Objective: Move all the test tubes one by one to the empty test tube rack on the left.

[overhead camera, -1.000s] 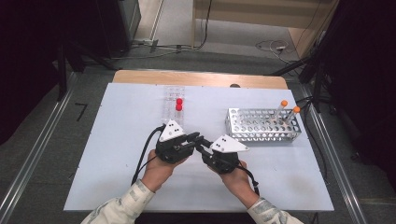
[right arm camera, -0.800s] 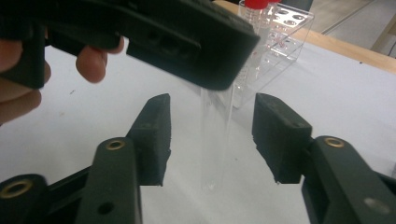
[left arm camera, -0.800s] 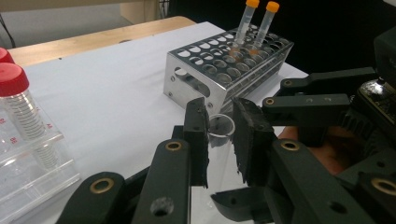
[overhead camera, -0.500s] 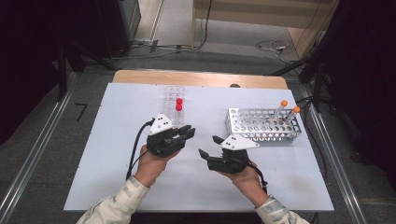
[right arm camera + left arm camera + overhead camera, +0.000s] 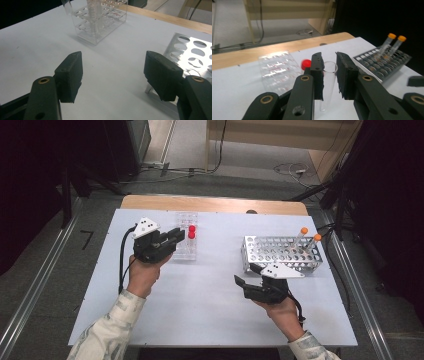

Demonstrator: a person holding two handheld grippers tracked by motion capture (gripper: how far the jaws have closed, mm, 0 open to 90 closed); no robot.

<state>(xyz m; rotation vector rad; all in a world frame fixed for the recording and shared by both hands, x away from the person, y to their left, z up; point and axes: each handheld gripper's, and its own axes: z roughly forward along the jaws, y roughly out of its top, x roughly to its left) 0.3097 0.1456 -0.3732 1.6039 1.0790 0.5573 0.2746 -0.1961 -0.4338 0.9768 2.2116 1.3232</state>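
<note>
A clear open tube (image 5: 328, 82) with no cap stands upright between the jaws of my left gripper (image 5: 329, 72), which is shut on it. In the high view the left gripper (image 5: 175, 236) is held beside the clear plastic rack (image 5: 186, 251), where two red-capped tubes (image 5: 191, 231) stand. My right gripper (image 5: 241, 283) is open with nothing between its jaws, low over the table in front of the metal rack (image 5: 282, 252). Two orange-capped tubes (image 5: 310, 235) lean in that rack's far right corner. The right gripper (image 5: 113, 72) points towards the clear rack (image 5: 100, 20).
The white tabletop (image 5: 210, 300) has bare room between the hands and along its near edge. A wooden strip (image 5: 215, 203) runs along the far edge. Metal rails (image 5: 357, 290) flank the table, and cables lie on the floor beyond it.
The two grippers were close together mid-table and have moved apart. The left one went back and left to the clear rack; the right one moved right and nearer, in front of the metal rack.
</note>
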